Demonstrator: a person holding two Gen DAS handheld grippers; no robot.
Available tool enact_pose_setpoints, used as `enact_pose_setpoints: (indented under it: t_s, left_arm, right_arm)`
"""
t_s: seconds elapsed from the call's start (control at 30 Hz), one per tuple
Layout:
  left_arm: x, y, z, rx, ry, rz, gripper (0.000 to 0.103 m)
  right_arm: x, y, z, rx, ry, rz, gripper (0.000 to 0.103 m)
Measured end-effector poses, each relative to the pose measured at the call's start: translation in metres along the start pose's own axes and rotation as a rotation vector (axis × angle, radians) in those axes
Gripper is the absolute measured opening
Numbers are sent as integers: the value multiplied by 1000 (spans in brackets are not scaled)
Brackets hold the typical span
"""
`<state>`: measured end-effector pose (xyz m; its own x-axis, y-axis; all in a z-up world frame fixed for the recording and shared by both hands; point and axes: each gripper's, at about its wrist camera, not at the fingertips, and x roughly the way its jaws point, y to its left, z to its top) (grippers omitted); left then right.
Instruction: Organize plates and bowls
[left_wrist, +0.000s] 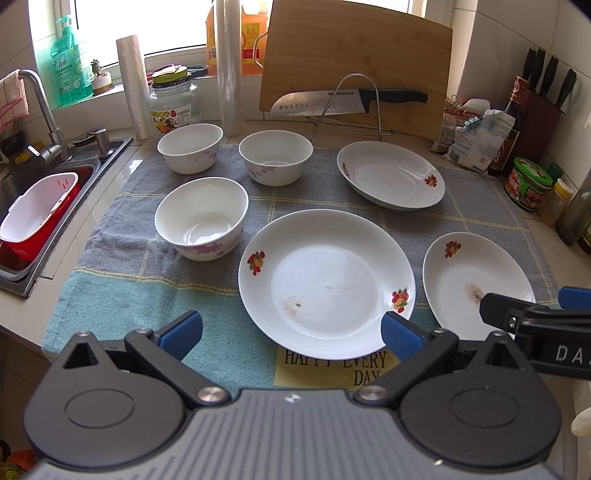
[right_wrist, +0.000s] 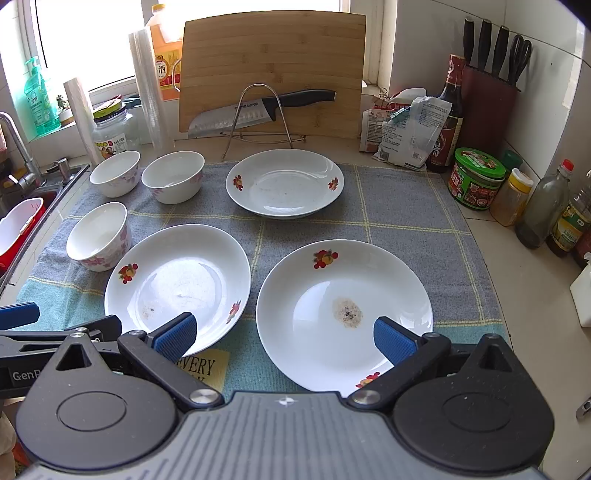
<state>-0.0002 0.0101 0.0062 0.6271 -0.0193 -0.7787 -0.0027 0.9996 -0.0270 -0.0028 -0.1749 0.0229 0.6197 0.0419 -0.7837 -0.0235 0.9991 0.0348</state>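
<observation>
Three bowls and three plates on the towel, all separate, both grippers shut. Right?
Not quite: both grippers are open. The left gripper in the left wrist view and the right gripper in the right wrist view have fingers spread wide, holding nothing. Three bowls, three plates, all separate is correct.

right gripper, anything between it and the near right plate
Nothing visible. The right gripper is open and hovers at the near rim of the plate, with only bare towel around it. The other plates and bowls sit apart.

bright window (left_wrist: 166, 22) backlight, fisheye-warped edges
</observation>
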Motion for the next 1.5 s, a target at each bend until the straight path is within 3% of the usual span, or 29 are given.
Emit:
enact_pose_setpoints:
  t_s: [0.7,1.1,1.5]
  left_arm:
    - [6,7,5,16,-5,-28,102]
    - [13,19,7,35,-61,-169,102]
    - [27,21,3,123,-126,-337,102]
  right_arm:
    - [2,8,1,-7,-7,-1,103]
    - [-2,11,-2,-5,-64,10,103]
    - [3,-4,-8,15,-118,10,103]
